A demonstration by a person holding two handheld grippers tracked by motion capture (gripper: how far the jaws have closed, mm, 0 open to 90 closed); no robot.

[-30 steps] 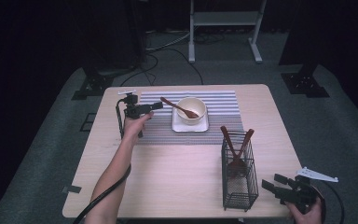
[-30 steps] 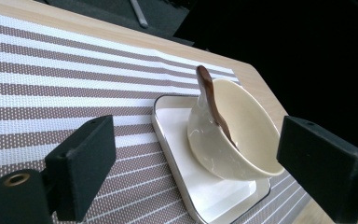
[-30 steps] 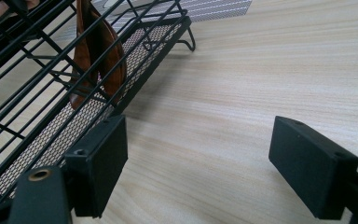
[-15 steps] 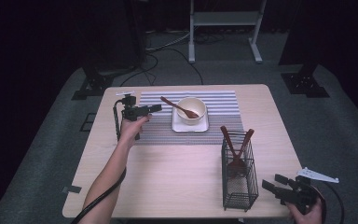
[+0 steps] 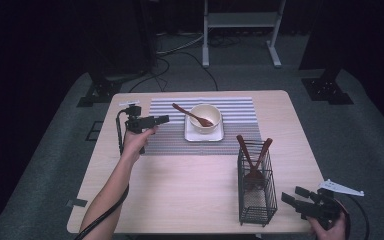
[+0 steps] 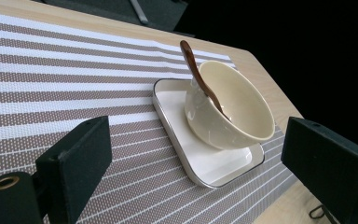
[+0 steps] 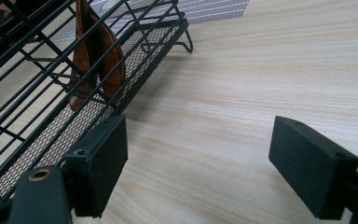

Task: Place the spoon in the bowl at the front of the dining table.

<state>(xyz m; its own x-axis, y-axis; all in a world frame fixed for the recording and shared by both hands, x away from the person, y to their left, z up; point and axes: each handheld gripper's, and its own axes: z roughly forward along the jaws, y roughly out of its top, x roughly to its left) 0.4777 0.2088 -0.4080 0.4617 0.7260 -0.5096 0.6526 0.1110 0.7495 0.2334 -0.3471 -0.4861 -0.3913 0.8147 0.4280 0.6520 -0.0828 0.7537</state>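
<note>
High view: left tool [image 5: 152,120] gaping toward bowl [image 5: 205,118], likely for spoon [image 5: 192,114]; right tool [image 5: 300,199] wide, idle beside basket [image 5: 254,186].

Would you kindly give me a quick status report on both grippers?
Left gripper open, facing bowl with spoon. Right gripper open beside wire caddy. Nothing between jaws.

Looks like a lab or test room, not a home. Dark all around, with black curtains. Grey carpet floor [image 5: 360,135] with cables [image 5: 180,55] lying on it. Black stand feet [image 5: 325,90] at the sides and a white metal frame [image 5: 240,22] at the back. One small wooden bench [image 5: 190,200] in the middle, set like a dinner table with a striped mat [image 5: 230,107].
</note>
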